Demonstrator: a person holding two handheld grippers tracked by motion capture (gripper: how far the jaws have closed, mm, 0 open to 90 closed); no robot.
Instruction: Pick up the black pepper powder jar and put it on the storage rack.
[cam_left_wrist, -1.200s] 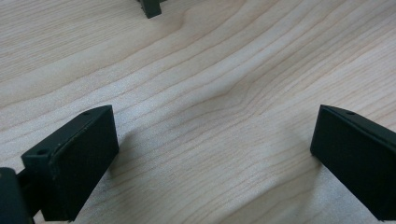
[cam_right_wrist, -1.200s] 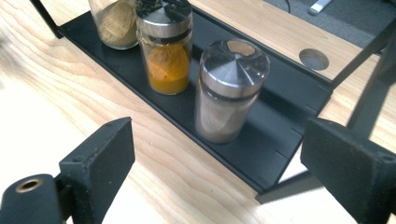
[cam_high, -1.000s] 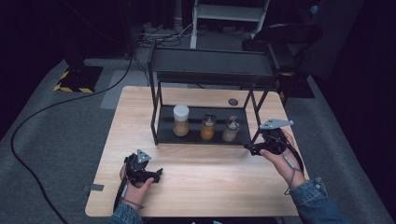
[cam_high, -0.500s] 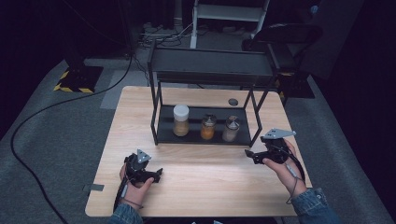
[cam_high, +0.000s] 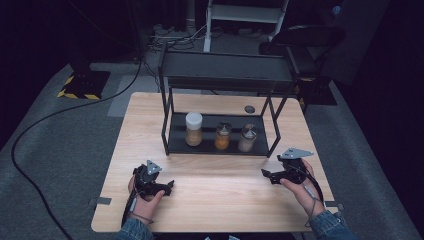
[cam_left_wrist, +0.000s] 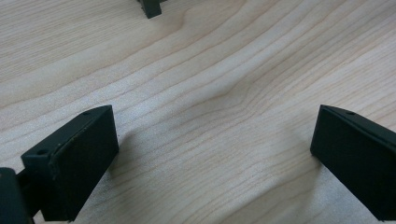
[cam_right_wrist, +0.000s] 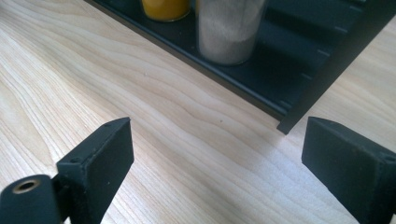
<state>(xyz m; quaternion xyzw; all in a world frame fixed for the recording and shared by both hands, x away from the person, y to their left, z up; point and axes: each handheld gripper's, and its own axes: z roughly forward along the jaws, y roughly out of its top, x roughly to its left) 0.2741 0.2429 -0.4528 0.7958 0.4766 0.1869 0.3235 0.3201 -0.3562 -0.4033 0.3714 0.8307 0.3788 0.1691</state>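
Worktop: light wood with wavy grain, set on a grey carpet floor.
Rack: black metal, stood on the far half of the worktop; a flat top shelf is held up by thin legs.
Rack tray: low and black, resting on the wood.
Jars: three are lined up on the tray, a white-lidded jar, an orange jar and a pale jar.
Small dark disc: laid on the wood behind the rack.

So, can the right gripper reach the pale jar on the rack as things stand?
Probably yes. The right gripper is open, holds nothing, and sits just in front of the rack; bare table lies between it and the pale jar, though the rack's corner post stands close by.
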